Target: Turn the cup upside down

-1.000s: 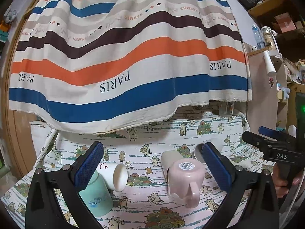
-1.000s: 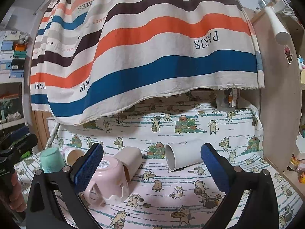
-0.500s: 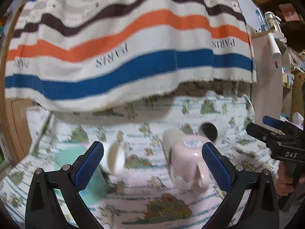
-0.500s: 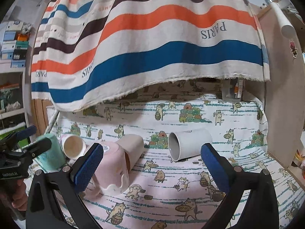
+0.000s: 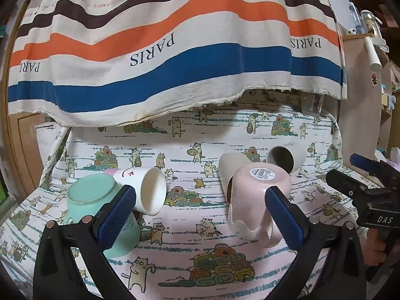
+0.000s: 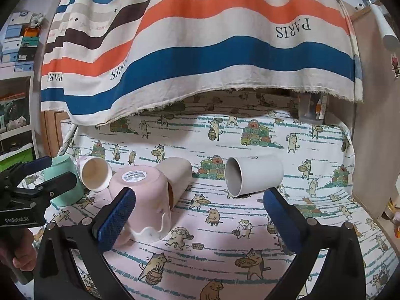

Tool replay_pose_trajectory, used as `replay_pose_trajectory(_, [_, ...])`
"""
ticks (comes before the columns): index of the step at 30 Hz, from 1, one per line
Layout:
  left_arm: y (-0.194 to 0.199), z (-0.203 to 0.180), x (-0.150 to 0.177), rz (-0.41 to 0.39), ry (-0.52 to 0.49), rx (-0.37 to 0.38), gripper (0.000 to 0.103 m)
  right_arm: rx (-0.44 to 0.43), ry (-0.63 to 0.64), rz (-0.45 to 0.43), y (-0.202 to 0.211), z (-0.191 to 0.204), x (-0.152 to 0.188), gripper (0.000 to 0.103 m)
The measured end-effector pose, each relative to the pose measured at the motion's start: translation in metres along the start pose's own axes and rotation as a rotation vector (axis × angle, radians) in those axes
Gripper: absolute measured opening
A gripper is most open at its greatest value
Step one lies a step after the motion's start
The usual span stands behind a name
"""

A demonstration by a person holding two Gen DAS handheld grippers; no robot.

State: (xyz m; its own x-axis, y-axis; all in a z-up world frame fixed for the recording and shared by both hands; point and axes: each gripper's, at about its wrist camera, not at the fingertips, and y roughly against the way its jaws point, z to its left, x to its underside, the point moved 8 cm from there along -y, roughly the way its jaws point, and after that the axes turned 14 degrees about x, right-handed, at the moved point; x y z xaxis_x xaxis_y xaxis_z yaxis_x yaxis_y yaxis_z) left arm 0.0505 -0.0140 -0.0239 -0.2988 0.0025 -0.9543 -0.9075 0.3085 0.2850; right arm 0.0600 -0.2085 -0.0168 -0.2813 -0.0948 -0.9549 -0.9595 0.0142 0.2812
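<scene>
Five cups sit on the cat-print cloth covering the tabletop. The pale pink plastic mug with a wavy rim stands upside down, barcode sticker on its upturned base, handle toward the camera in the left wrist view. A beige tumbler lies on its side touching it from behind, and a grey ceramic cup lies on its side, apart to the right, mouth facing left. A mint green cup stands inverted at the left, with a white paper cup lying on its side against it.

The left gripper has its fingers spread wide and holds nothing; the pink mug sits just inside its right finger, the mint cup behind its left finger. The right gripper is likewise wide and empty; the pink mug sits behind its left finger, the grey cup beyond and between the fingers. A striped cloth hangs behind
</scene>
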Motion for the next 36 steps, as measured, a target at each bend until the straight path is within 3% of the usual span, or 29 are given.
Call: replay_pose_trajectory(36, [0.0013,0.0007,-0.0016,-0.001,-0.003,-0.004,0.103,0.014,0.006,0.001,0.0004,-0.0011,-0.0009,0.103])
